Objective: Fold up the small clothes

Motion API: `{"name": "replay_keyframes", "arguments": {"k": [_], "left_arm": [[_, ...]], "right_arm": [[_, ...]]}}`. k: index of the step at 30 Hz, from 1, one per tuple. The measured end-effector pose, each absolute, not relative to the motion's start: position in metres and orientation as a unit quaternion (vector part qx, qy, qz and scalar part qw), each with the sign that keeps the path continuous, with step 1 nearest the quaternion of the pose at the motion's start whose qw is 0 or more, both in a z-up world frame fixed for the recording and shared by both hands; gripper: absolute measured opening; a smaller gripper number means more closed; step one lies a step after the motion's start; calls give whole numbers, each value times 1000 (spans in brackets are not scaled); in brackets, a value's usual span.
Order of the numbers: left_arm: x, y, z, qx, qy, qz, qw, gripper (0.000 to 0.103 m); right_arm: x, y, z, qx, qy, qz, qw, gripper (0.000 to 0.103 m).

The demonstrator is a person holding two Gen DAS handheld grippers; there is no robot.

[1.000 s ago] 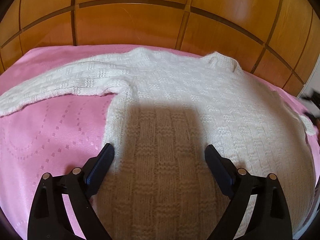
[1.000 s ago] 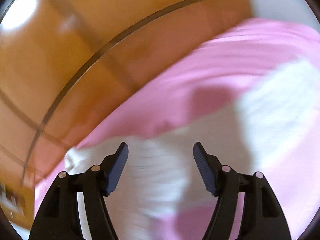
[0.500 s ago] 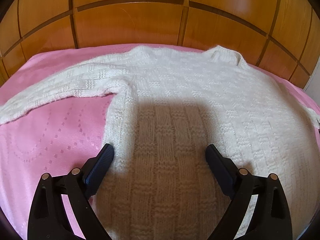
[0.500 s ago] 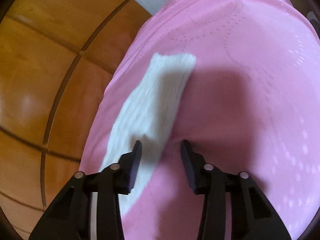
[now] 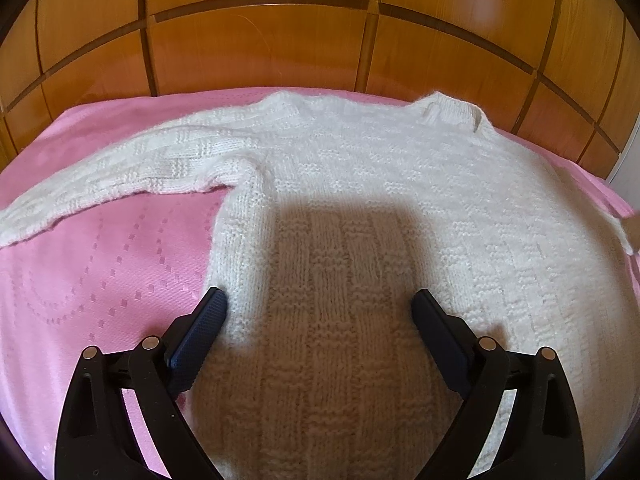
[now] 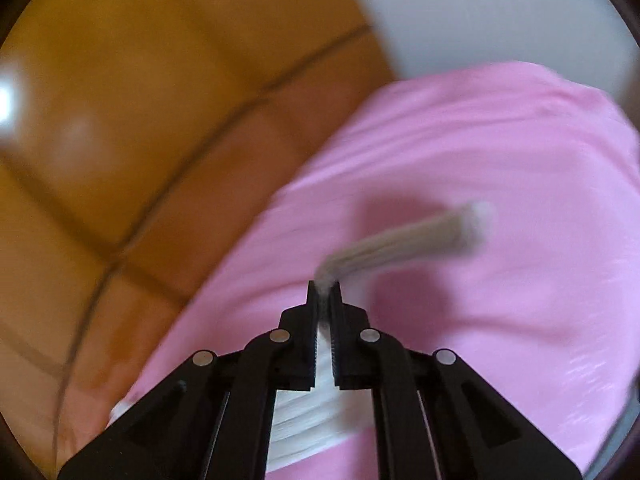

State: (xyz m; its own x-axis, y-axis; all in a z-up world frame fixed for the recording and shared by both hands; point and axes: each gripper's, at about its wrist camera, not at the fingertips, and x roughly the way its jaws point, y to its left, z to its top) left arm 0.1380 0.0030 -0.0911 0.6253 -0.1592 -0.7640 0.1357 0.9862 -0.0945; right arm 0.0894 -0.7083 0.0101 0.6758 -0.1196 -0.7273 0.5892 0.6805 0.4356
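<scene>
1. The sweater (image 5: 360, 184) is white knitted wool-like yarn, fuzzy and matt, with a raised basket-weave texture.
2. The bedspread (image 5: 100, 272), at 9 o'clock in the left wrist view, is pink woven cloth with a faint sheen and dotted relief lines.
3. The headboard (image 5: 260, 48), at 12 o'clock, is glossy varnished wood with dark grooves.
4. The left gripper (image 5: 320, 320) is matt black plastic with shiny metal pins and dark blue textured pads (image 5: 200, 332).
5. The right gripper (image 6: 325, 292) looks the same matt black plastic; its ridged pads pinch the sleeve (image 6: 404, 240).

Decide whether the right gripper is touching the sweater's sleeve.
Touching. The right wrist view shows the right gripper shut on the white knitted sleeve, knit pinched between its pads.
</scene>
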Motion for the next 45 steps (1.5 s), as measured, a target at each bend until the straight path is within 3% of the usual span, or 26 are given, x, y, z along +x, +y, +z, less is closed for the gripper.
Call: {"name": "replay_keyframes", "arguments": {"k": [6,13,14,15,16,20,24,26,28,34,36,37,38,39,45], "left_arm": [[136,7,-91,-24,422,-87,902,93],[133,9,-90,-31,420,-90,902,93],[133,9,-89,-33,420,-91,902,93],[133,10,-89,-34,420,-92,902,93],[133,10,-89,-36,420,-93,902,93],[131,13,-88,-42,419,-97,902,93],[133,12,-82,-43,438,-101,892,93],[134,11,-74,-58,447,-109,886,83],[138,11,-61,-108,452,-145,873,77],[177,-8,-64,-209,493,-184,824,77],[191,-20,-66,-216,497,-188,819,68],[198,-27,-68,-210,504,-186,817,49],[203,-32,-70,-206,510,-189,814,18],[210,-40,-69,-195,515,-197,811,6],[230,-32,-9,-196,433,-209,855,4]], "right_arm": [[148,-561,23,299,381,-35,874,5],[174,-386,-9,253,458,133,842,5],[171,-369,-13,243,468,143,838,9],[168,-355,-18,245,475,154,831,22],[162,-348,-20,250,475,158,829,45],[135,-351,-24,252,482,160,824,49],[93,-381,-37,248,493,122,825,61],[75,-398,-45,256,498,102,823,62],[60,-418,-56,276,500,80,817,66],[29,-472,-57,332,474,32,815,70],[26,-480,-55,339,468,25,816,71],[25,-483,-54,338,467,23,817,71],[25,-485,-53,336,466,20,818,71],[20,-491,-51,334,464,19,820,71],[25,-502,-33,332,441,22,833,72]]}}
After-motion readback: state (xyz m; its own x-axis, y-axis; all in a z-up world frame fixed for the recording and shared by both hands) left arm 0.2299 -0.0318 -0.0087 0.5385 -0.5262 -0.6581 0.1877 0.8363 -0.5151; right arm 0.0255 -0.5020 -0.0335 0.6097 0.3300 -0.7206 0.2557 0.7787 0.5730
